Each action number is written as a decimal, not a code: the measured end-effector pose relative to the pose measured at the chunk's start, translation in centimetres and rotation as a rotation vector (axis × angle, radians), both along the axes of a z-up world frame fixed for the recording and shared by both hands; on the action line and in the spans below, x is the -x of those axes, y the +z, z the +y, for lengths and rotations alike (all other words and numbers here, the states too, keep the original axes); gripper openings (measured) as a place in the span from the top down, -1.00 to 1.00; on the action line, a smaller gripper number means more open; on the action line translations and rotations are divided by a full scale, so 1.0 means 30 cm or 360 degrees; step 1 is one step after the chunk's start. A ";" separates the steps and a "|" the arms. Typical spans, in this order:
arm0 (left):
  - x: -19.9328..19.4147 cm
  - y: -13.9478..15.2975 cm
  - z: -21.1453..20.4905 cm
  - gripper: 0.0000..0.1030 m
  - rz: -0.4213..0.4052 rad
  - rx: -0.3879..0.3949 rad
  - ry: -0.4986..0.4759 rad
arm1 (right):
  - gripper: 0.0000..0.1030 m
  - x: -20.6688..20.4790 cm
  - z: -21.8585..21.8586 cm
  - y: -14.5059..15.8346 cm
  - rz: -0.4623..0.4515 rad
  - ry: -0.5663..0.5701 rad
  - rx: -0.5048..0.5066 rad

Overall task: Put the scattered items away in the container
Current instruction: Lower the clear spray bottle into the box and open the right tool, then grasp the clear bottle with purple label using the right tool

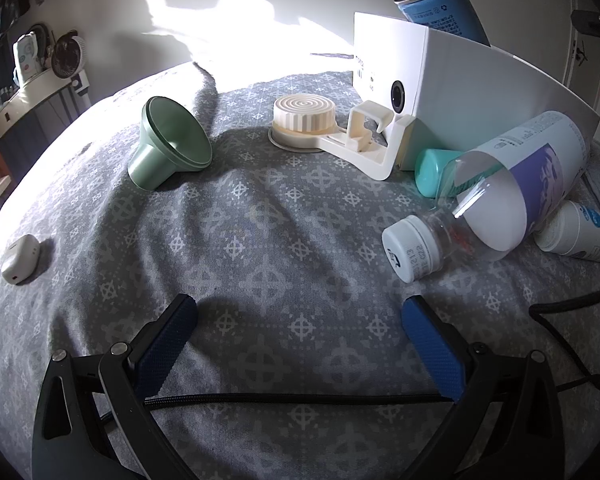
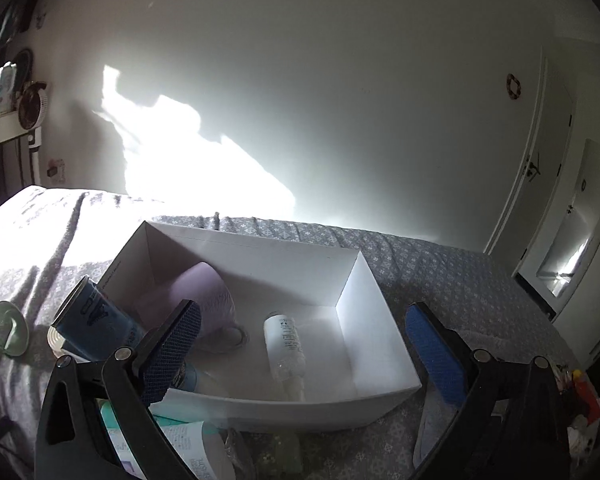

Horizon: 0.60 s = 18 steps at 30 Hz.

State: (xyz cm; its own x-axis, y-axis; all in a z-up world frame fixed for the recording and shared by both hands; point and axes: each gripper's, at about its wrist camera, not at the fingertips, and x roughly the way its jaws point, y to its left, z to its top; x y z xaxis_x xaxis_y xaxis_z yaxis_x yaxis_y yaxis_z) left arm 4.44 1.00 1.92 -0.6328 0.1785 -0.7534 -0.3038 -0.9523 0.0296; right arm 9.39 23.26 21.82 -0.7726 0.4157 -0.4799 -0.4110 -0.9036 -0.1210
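A white cardboard box (image 2: 374, 320) sits on the grey patterned bed cover. Inside it a small clear bottle (image 2: 283, 344) lies flat, a lilac rounded thing (image 2: 204, 296) rests at the left, and a blue can (image 2: 92, 320) leans on the left wall. My right gripper (image 2: 304, 316) hangs open over the box with nothing between its fingers. My left gripper (image 1: 300, 312) stands open above bare cover. Ahead of it lie a green flared cup (image 1: 168, 144), a cream suction holder (image 1: 312, 124), a big clear bottle (image 1: 500, 188), a teal-capped bottle (image 1: 432, 172) and a white tube (image 1: 580, 232).
A small white case (image 1: 20, 260) lies near the bed's left edge. The white box (image 1: 460, 80) with the blue can (image 1: 440, 8) stands at the far right. A black cable (image 1: 572, 300) runs across the cover at the right. A wall and a door lie beyond the bed.
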 end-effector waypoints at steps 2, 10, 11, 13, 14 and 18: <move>0.000 0.000 0.000 -0.99 0.0000 -0.0001 0.0000 | -0.99 -0.107 -0.008 -0.040 0.0040 0.0010 0.0180; 0.000 -0.001 0.000 -0.99 0.0000 -0.0001 -0.0001 | -0.99 -0.341 -0.009 -0.311 -0.0097 -0.0087 0.0921; 0.000 -0.001 0.000 -0.99 0.0000 -0.0002 -0.0001 | -1.00 -0.350 -0.005 -0.344 -0.0134 -0.0096 0.0974; 0.000 -0.001 0.000 -0.99 0.0000 -0.0002 -0.0001 | -0.99 -0.354 0.004 -0.380 -0.0176 -0.0107 0.1038; 0.000 -0.001 0.000 -0.99 0.0000 -0.0002 -0.0001 | -0.99 -0.358 0.004 -0.385 -0.0171 -0.0104 0.1048; 0.000 -0.001 -0.001 -0.99 0.0000 -0.0002 -0.0001 | -1.00 -0.322 0.000 -0.367 -0.0155 -0.0028 0.1078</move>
